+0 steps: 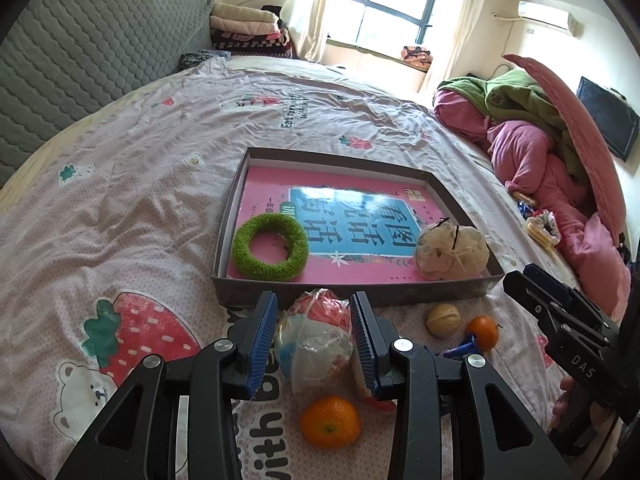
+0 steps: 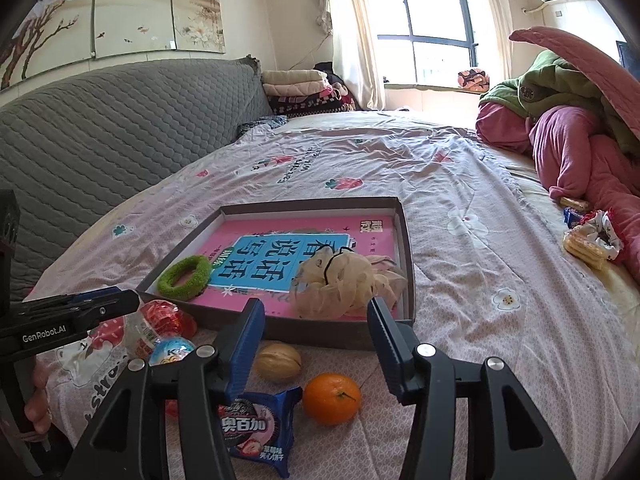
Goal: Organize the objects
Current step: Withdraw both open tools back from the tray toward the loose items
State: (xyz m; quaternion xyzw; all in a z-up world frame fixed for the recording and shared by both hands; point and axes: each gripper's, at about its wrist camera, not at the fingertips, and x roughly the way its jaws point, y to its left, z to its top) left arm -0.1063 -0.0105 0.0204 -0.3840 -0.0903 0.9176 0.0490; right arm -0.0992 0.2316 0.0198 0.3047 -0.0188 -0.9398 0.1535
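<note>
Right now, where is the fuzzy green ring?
The green ring lies inside the shallow box, in its near left corner on the pink book, left of the mesh pouch.

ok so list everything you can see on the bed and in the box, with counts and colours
box: 1, grey, shallow, on the bedspread
book: 1, pink and blue, flat in the box
fuzzy ring: 1, green, on the book
mesh pouf: 1, cream, box corner
snack bag: 1, clear with red, between the left claw's fingers
oranges: 2, orange, in front of the box
walnut: 1, tan
cookie packet: 1, blue
left claw: around the bag
right claw: open
</note>
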